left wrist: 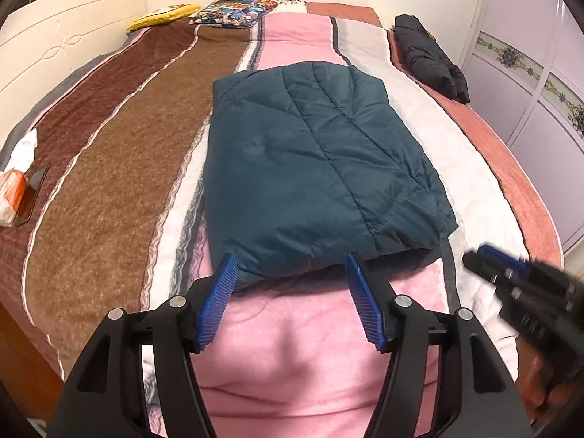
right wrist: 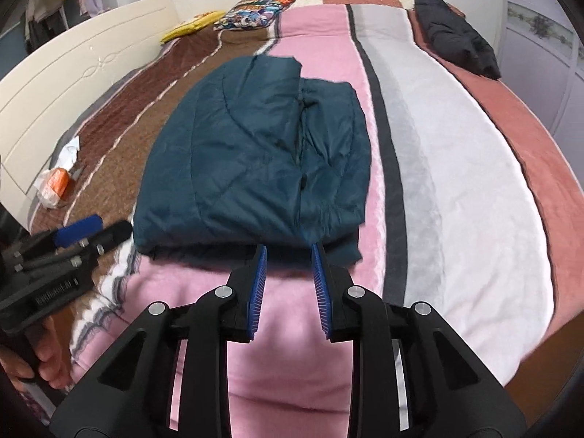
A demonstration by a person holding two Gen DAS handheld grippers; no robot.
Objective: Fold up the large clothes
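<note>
nearest us, our left gripper (left wrist: 290, 268) stands wide apart with nothing between its blue pads, and our right gripper (right wrist: 289, 255) is parted only narrowly, also empty; neither touches cloth. just past both sets of tips lies the folded teal jacket (left wrist: 314, 168), resting on the pink stripe of the striped blanket (left wrist: 109, 182). far off, a black jacket (left wrist: 430, 58) sits by the bed's edge, near a patterned pillow (left wrist: 233, 11).

Jacket (left wrist: 321, 168) sits folded mid-bed (left wrist: 109, 189), another coat (left wrist: 430, 58) at the far right edge, pillows (left wrist: 233, 11) along the far end, bag (left wrist: 14, 193) at the left edge near the headboard (left wrist: 54, 54).
</note>
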